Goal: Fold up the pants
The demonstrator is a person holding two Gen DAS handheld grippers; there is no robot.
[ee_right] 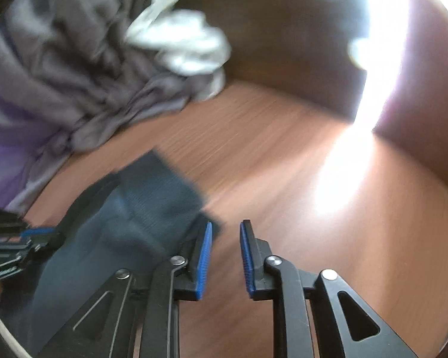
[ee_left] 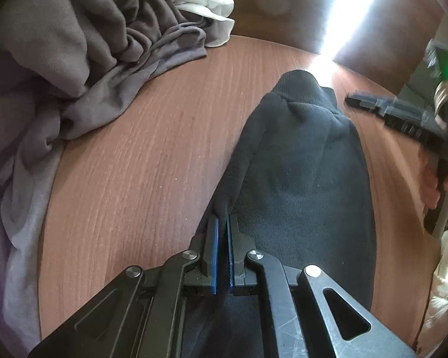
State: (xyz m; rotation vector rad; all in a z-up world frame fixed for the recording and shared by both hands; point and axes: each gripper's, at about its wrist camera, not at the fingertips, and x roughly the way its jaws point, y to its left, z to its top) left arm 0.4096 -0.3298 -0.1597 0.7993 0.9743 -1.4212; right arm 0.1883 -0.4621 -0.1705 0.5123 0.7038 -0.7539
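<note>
Dark navy pants (ee_left: 298,173) lie on the brown wooden table (ee_left: 152,155), with the ribbed cuff end pointing away. My left gripper (ee_left: 223,220) is shut on a pinched fold at the pants' left edge. My right gripper (ee_right: 225,226) is open and empty, just right of the pants' ribbed edge (ee_right: 152,191), above bare table (ee_right: 283,179). The right gripper also shows at the right edge of the left wrist view (ee_left: 403,116). The left gripper shows at the left edge of the right wrist view (ee_right: 12,244). The right wrist view is blurred by motion.
A heap of grey and lilac garments (ee_left: 59,68) fills the left side of the table, with a white cloth (ee_left: 200,3) behind it. The same heap (ee_right: 59,68) shows in the right wrist view. A bright sun streak (ee_left: 352,15) crosses the back right.
</note>
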